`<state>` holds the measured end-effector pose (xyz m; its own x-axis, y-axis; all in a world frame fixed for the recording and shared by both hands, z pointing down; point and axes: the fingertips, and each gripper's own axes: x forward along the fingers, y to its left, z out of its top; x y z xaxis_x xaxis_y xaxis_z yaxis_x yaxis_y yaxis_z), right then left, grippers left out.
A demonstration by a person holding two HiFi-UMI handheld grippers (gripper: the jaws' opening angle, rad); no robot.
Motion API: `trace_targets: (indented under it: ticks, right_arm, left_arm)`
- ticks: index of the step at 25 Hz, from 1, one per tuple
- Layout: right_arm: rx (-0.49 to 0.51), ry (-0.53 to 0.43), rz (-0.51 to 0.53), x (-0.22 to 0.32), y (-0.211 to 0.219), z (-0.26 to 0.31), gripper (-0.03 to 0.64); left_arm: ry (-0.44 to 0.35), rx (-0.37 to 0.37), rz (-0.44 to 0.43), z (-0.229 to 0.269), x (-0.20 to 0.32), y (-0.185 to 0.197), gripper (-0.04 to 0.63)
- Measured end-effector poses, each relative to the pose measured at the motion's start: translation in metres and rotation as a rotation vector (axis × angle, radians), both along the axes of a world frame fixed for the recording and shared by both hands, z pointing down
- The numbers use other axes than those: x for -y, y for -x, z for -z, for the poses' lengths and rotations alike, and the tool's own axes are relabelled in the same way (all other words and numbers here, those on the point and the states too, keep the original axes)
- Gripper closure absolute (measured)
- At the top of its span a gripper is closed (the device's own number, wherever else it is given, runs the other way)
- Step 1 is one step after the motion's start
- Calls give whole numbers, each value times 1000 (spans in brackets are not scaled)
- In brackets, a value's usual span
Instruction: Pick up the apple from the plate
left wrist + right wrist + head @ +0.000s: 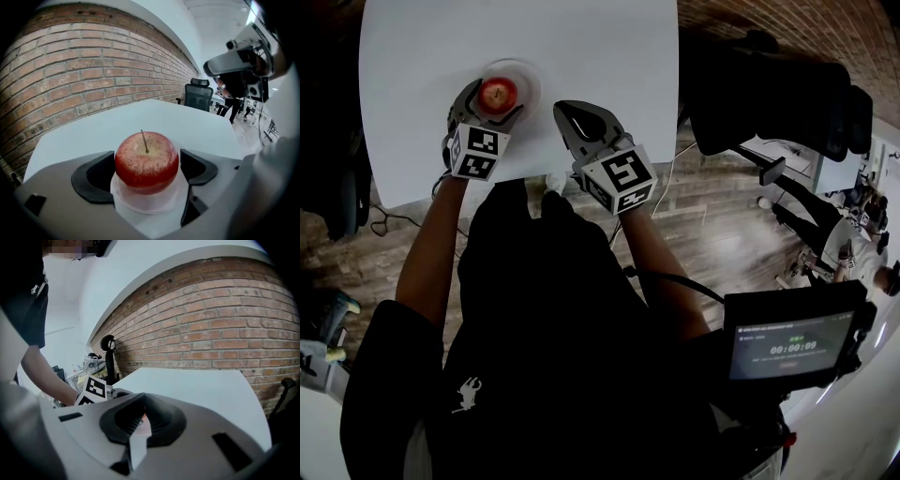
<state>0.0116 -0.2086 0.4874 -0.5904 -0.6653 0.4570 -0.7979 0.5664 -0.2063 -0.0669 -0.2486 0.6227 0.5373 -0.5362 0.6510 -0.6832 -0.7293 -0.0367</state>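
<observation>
White table (581, 56) fronts a brick wall. On its near left, the apple (146, 161) sits on the clear plate (140, 206), left gripper (147, 169) fingers pressed against both sides. Just right, the right gripper (140, 422) is closed and empty.

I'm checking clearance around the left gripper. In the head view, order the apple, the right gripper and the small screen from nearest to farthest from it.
1. apple: right between the jaws of the left gripper.
2. right gripper: just to its right, jaws together.
3. screen: far off at the lower right of the view.
</observation>
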Motion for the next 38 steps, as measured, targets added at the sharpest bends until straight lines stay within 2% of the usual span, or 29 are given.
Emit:
trace_targets:
  ticks: [8, 10, 16, 26, 38]
  right_arm:
    - [5, -4, 0, -1, -3, 2, 612]
    - [2, 0, -2, -2, -4, 0, 612]
    - [5, -13, 6, 0, -2, 3, 612]
    - [-7, -42, 31, 4, 4, 7, 612]
    - [35, -101, 39, 5, 0, 29, 612]
  left_arm:
    - [2, 26, 6, -5, 1, 1, 167]
    - [8, 26, 11, -5, 2, 3, 187]
    - [20, 13, 23, -5, 4, 4, 187]
    - [-5, 11, 32, 6, 9, 10, 188]
    - [-45, 9, 63, 33, -2, 9, 188]
